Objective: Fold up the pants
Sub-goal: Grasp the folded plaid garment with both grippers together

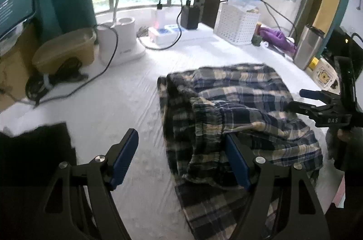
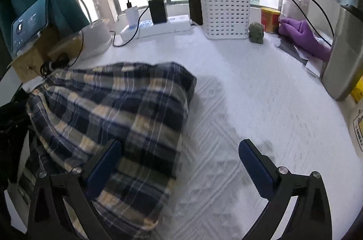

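- Left wrist view puts the plaid pants (image 1: 238, 108) bunched on the white surface (image 1: 127, 92), waistband toward me.
- My left gripper (image 1: 181, 160) is spread wide, gripping nothing; its right finger touches the waistband.
- My right gripper (image 2: 179, 162) is also wide open and empty, one finger over the cloth.
- Beyond the pants I see a white basket (image 2: 226, 13), a purple glove (image 2: 304, 38), a power strip (image 2: 156, 28) and a loose black cable (image 1: 90, 79).
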Demonstrator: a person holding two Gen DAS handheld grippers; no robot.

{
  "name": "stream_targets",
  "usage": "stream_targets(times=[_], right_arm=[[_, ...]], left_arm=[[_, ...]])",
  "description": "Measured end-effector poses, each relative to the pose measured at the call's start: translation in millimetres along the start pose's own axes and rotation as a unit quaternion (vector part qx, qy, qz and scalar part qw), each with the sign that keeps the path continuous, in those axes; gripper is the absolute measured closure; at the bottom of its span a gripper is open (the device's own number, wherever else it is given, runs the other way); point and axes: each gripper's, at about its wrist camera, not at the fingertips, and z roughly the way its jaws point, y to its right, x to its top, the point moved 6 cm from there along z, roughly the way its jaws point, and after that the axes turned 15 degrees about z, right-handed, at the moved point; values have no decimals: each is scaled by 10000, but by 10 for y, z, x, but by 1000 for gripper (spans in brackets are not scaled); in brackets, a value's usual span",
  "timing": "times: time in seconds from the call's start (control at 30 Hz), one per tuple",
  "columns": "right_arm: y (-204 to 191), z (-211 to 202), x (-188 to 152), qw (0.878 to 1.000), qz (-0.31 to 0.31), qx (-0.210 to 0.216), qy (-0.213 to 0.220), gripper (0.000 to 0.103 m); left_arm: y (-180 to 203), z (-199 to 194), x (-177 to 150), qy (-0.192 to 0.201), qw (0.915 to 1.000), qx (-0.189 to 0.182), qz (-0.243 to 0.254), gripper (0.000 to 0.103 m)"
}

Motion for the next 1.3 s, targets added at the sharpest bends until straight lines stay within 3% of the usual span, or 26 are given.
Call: stream_targets(times=[0.27, 0.47, 0.67, 0.87, 0.9, 1.0, 1.13, 1.23, 1.3], right_arm=[[64, 121, 42, 9998, 136, 137, -111, 0], [102, 183, 73, 9994, 195, 235, -160, 0], [17, 207, 108, 9990, 133, 400, -150, 0], [16, 241, 92, 9988, 88, 449, -151, 0], [20, 251, 92, 9987, 117, 472, -171, 0], [-3, 284, 97, 9982, 126, 556, -211, 0], [-88, 320, 101, 9965, -3, 799, -242, 0], [-177, 349, 94, 9936, -107, 1067, -364, 0], [-251, 370, 78, 9923, -211, 1141, -434, 1]], left_arm=[[-44, -75, 133, 271, 9974, -598, -286, 27], [-149, -323, 248, 595, 9932, -769, -647, 24], [-135, 180, 213, -55, 9946, -643, -807, 20], [12, 671, 42, -721, 9884, -1020, -868, 18], [40, 665, 70, -574, 9913, -951, -709, 17], [193, 723, 88, -656, 9944, -799, -222, 7], [319, 757, 98, -614, 9964, -575, 60, 5], [378, 755, 107, -526, 9967, -607, 98, 8], [404, 738, 110, -455, 9973, -544, 171, 19]])
